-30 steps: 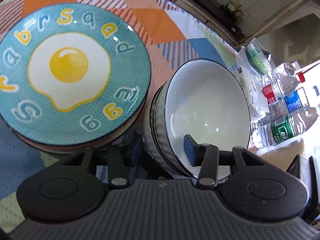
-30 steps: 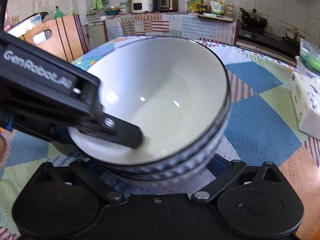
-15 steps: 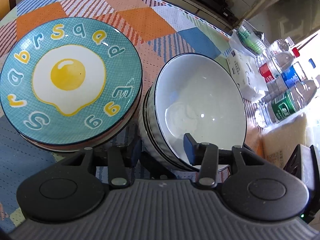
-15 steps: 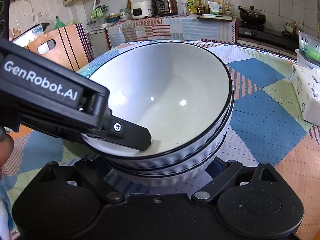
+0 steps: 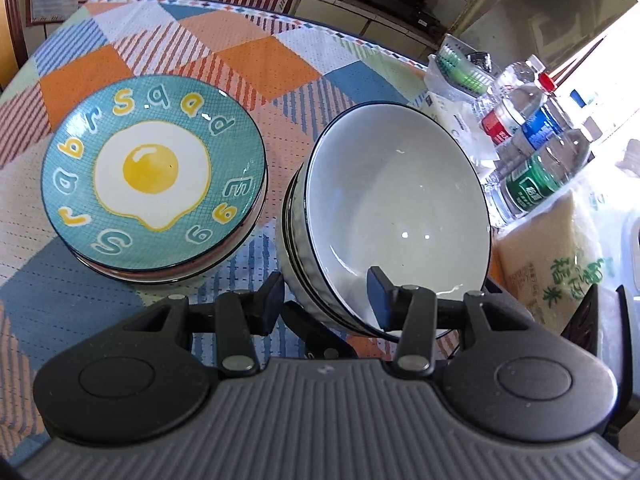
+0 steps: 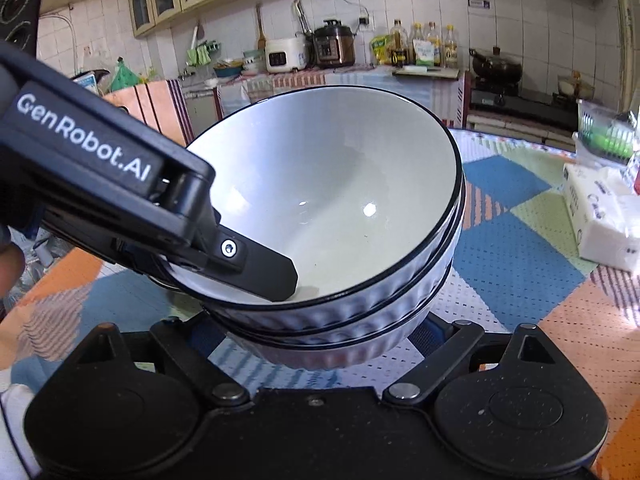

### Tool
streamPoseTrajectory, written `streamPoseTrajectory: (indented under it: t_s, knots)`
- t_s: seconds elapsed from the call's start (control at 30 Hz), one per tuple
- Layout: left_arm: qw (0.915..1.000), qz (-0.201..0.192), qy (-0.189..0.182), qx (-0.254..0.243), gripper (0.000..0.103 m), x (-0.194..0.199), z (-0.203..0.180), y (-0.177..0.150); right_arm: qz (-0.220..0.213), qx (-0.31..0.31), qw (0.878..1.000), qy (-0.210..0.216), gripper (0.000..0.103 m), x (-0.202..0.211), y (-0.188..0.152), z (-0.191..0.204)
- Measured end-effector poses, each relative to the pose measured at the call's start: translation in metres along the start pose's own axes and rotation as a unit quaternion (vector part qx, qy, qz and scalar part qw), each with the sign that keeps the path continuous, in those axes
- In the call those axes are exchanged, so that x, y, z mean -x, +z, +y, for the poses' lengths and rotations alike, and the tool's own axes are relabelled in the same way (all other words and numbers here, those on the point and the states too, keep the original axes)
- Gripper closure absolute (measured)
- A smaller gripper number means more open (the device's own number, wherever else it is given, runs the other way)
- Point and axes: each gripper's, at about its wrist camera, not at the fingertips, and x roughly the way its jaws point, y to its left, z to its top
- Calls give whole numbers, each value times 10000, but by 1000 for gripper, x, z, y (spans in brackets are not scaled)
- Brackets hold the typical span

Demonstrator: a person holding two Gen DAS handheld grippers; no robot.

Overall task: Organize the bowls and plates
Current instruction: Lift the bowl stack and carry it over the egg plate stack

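A stack of white ribbed bowls (image 5: pixel 400 208) with black rims hangs tilted above the patchwork tablecloth (image 5: pixel 240 48). My left gripper (image 5: pixel 324 300) is shut on the stack's near rim, one finger inside the top bowl and one outside. In the right wrist view that inner finger (image 6: pixel 260 272) lies in the top bowl (image 6: pixel 340 184). My right gripper (image 6: pixel 316 332) stands wide, its pads against the lower walls of the stack from both sides. Left of the bowls, a stack of plates (image 5: pixel 152 176) topped by a teal fried-egg plate rests on the cloth.
Several water bottles (image 5: pixel 532 160), a clear basket (image 5: pixel 460 64) and a rice bag (image 5: pixel 552 264) crowd the table's right side. A tissue pack (image 6: pixel 600 216) lies beyond the bowls. Behind the table runs a kitchen counter (image 6: pixel 340 76) with cookers and oil bottles.
Both grippers have risen with the bowl stack, which now hangs higher above the cloth. The plate stack looks smaller and farther away. The right jaws have narrowed slightly around the stack.
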Motion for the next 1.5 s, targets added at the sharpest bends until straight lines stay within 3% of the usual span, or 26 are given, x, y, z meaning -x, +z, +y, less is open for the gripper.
streamPoseTrajectory:
  t_s: [0.4,0.7,1.17,1.5]
  knots:
    - [9992,-321,-16,-241,60,67,5,1,-346,367,9987,87,8,31,25,32]
    - [9987,-402,107,-292,60,92,35,19,-412,674,9965,259,8,14,56,58]
    - [9971,-290,478,-513,60,74,83,54,-239,906,9948,388,8,-44,81,80]
    - [9982,13,182,-578,60,31,115,72,132,993,9947,229,8,-82,76,81]
